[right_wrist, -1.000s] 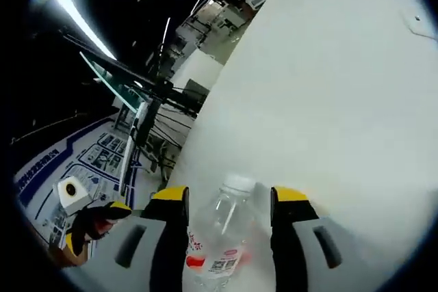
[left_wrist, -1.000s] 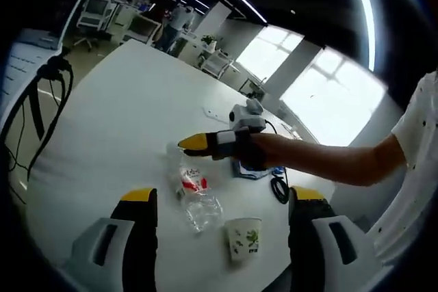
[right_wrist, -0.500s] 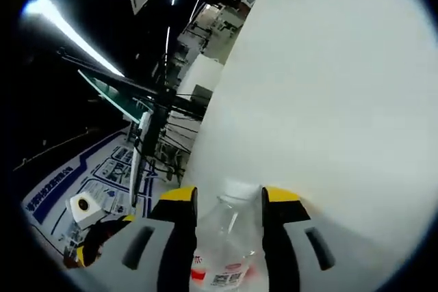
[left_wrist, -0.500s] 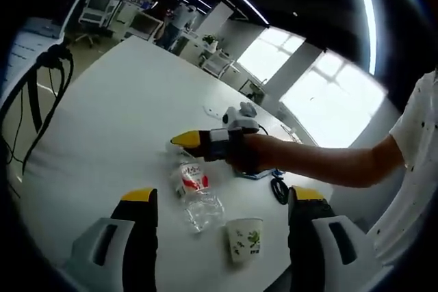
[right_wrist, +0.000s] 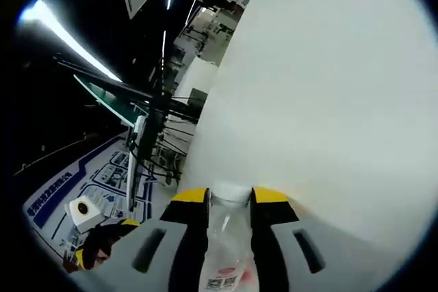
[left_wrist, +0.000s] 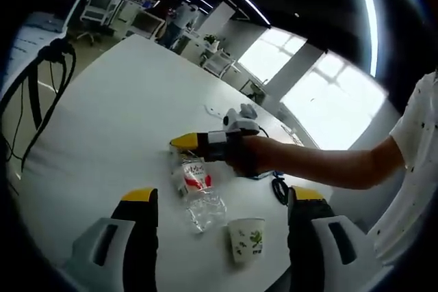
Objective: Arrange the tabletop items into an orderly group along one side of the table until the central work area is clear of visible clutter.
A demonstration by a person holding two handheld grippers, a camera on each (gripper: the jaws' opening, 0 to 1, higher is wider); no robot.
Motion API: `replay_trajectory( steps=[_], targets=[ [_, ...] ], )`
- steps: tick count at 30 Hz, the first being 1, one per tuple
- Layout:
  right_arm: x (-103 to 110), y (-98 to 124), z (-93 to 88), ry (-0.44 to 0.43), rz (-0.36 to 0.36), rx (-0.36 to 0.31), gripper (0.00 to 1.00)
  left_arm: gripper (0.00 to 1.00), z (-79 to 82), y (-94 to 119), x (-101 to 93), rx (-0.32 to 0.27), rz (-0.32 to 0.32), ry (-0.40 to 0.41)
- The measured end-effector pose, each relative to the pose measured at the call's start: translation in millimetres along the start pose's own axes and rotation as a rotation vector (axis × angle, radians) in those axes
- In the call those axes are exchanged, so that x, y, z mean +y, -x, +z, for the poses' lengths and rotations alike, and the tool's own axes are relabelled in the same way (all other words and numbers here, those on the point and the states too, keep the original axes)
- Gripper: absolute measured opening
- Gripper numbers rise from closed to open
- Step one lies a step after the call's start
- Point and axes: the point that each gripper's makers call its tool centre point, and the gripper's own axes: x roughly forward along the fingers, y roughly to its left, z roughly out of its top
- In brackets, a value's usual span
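Clear plastic bottle (right_wrist: 226, 251) sits between the right gripper (right_wrist: 228, 197) jaws in the right gripper view: yellow-tipped jaws pressed against both sides of the neck, just below the white cap (right_wrist: 229, 192). Jaws pinching the bottle. Red label patch and a printed code visible low on the bottle body, between the grey jaw bases.

Left gripper view, same scene from the side: the bottle (left_wrist: 198, 193) lies on its side on the white table (left_wrist: 102, 135), cap end toward the right gripper (left_wrist: 183, 143), base end toward the camera. The right gripper comes in from the right, held by a person's hand (left_wrist: 250, 155) with a bare forearm and a white sleeve behind it. Its yellow tip sits over the bottle's cap end.

Left gripper (left_wrist: 222, 200) hangs above the table, jaws spread wide, nothing between them. The bottle's base and a paper cup (left_wrist: 245, 239) lie on the table in the gap as seen past the jaws, neither touched by them.

Containers:
- Bottle: transparent; can't tell if any liquid is inside.
- Paper cup: white with a green plant print, upright, just beside the bottle's base. Inside not visible from this angle.

Other tabletop stuff: black cable (left_wrist: 279, 189) coiled past the hand, something blue under the wrist, too hidden to identify. Table surface beyond the bottle in the right gripper view is bare white.
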Motion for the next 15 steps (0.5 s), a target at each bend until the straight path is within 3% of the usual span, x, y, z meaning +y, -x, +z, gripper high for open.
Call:
replay_trajectory(
  steps=[15],
  targets=[
    [6.4,8.5,6.1,0.056,-0.001,-0.015,0.20,0.78,-0.6,0.3,-2.8,0.006,-0.001,-0.009]
  ],
)
